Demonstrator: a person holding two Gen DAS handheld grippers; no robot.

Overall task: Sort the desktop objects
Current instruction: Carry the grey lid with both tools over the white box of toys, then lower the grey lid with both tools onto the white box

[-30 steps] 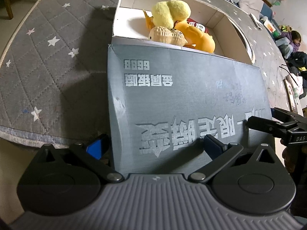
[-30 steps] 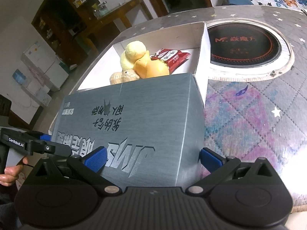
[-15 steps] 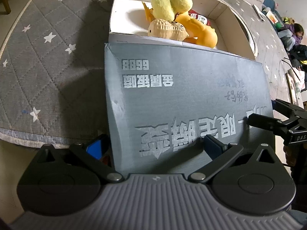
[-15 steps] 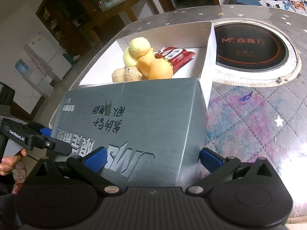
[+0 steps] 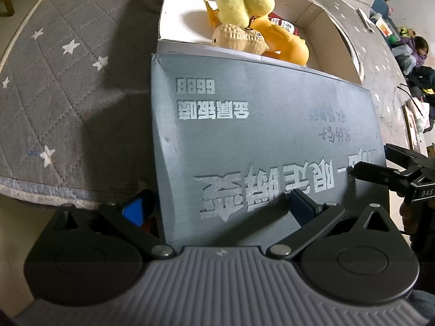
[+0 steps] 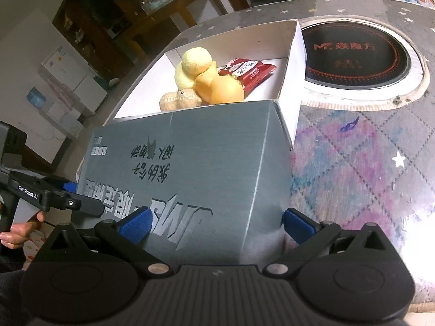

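A grey box lid (image 5: 266, 135) with silver lettering hinges off a white box (image 5: 179, 8) and is lifted toward me; it also shows in the right wrist view (image 6: 195, 168). Inside lie a yellow plush toy (image 5: 244, 2), a peanut toy (image 5: 236, 36), an orange rubber duck (image 5: 285, 43) and a red snack packet (image 6: 247, 73). My left gripper (image 5: 217, 209) straddles the lid's left corner, jaws wide. My right gripper (image 6: 214, 222) straddles the lid's right corner, jaws wide. Each gripper shows in the other's view: the right one (image 5: 380, 174) and the left one (image 6: 57, 198).
The box sits on a round table with a grey star-patterned cover (image 5: 68, 81). A black induction hob (image 6: 353, 54) is set into the table right of the box. A person (image 5: 416, 54) sits far right. Cupboards (image 6: 89, 27) stand behind.
Both grippers and the lid have moved a little toward the box; the lid looks pushed slightly further forward over the box's near edge.
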